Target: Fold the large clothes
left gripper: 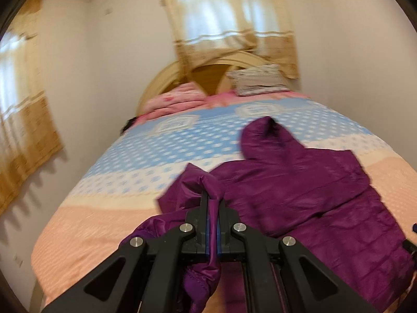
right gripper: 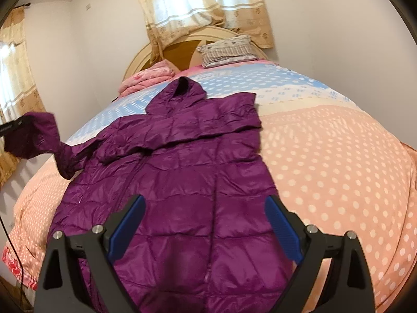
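Peach, cream and blue polka-dot bedspread (right gripper: 325, 161) covers a wide bed with a curved pale wooden headboard (right gripper: 161, 49); tan patterned curtains (right gripper: 198, 7) hang behind it. Long purple quilted hooded jacket (right gripper: 187, 182) lies flat along the bed's middle, hood toward the headboard, hem nearest the cameras, one sleeve folded across the chest. Striped grey-white pillow (right gripper: 226, 50) at the head, a folded pink blanket (right gripper: 148, 78) to its left. Other purple sleeve (right gripper: 34, 133) is lifted off the bedspread, out to the left side. Left claw (left gripper: 213, 203): black with blue pads, together, clamped on that sleeve's fabric, which bunches and hangs down between the arms. Right claw (right gripper: 206, 224): blue pads wide apart, nothing held, hovering above the jacket's lower body.
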`<state>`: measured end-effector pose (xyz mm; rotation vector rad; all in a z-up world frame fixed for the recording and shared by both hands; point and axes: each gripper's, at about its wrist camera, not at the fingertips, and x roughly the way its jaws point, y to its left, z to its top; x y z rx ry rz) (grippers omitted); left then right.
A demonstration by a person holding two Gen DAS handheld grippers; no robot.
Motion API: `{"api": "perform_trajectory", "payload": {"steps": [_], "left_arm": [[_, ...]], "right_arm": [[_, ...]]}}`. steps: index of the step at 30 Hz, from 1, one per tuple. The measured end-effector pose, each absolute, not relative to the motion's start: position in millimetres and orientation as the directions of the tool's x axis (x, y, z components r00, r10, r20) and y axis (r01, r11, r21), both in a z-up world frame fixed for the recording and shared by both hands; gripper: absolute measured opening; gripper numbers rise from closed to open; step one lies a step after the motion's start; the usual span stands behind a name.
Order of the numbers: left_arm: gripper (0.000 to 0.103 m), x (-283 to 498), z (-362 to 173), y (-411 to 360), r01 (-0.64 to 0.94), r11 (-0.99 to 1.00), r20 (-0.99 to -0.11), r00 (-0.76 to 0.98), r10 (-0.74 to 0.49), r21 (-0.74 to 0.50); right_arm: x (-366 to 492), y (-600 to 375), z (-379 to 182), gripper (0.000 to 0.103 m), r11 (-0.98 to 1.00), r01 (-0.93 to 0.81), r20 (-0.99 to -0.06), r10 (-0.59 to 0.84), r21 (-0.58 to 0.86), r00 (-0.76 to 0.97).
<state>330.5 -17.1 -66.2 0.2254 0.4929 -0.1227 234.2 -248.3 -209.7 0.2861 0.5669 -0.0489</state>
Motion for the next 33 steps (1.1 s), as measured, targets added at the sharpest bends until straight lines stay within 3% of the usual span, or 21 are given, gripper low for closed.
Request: {"api": "perform_trajectory", "payload": {"steps": [7, 10, 11, 12, 14, 15, 20, 26, 33], "left_arm": [[0.003, 339, -86, -131, 0.294, 0.926, -0.47, 0.869, -0.155, 0.237], [0.011, 341, -96, -171, 0.301, 0.909, -0.476, 0.869, -0.137, 0.288], [0.028, 341, -98, -179, 0.308, 0.907, -0.478, 0.866, -0.143, 0.288], [0.058, 340, -100, -184, 0.309, 0.907, -0.473, 0.869, -0.147, 0.286], [0.091, 334, -98, -195, 0.282, 0.915, -0.42, 0.896, -0.143, 0.289], [0.095, 330, -96, -197, 0.269, 0.918, -0.386, 0.911, -0.145, 0.291], [0.096, 330, -93, -185, 0.269, 0.924, -0.389, 0.909, -0.151, 0.27], [0.096, 349, -111, -101, 0.123, 0.971, -0.417, 0.909, -0.026, 0.206], [0.096, 371, -167, -28, -0.007, 0.981, -0.537, 0.836, 0.114, 0.196]], "right_arm": [[228, -256, -215, 0.095, 0.954, 0.139, -0.526, 0.022, 0.264, 0.85], [227, -262, -219, 0.095, 0.95, 0.146, -0.533, 0.024, 0.275, 0.846], [227, -263, -221, 0.095, 0.949, 0.149, -0.535, 0.025, 0.278, 0.844], [227, -265, -222, 0.095, 0.947, 0.154, -0.539, 0.024, 0.281, 0.842], [227, -268, -225, 0.095, 0.945, 0.162, -0.546, 0.021, 0.285, 0.838], [226, -269, -226, 0.095, 0.944, 0.166, -0.548, 0.018, 0.284, 0.837], [226, -273, -225, 0.095, 0.946, 0.175, -0.56, 0.008, 0.274, 0.829], [241, -268, -200, 0.095, 0.963, 0.116, -0.573, 0.045, 0.242, 0.818], [303, -250, -171, 0.095, 0.971, -0.017, -0.611, 0.163, 0.237, 0.775]]}}
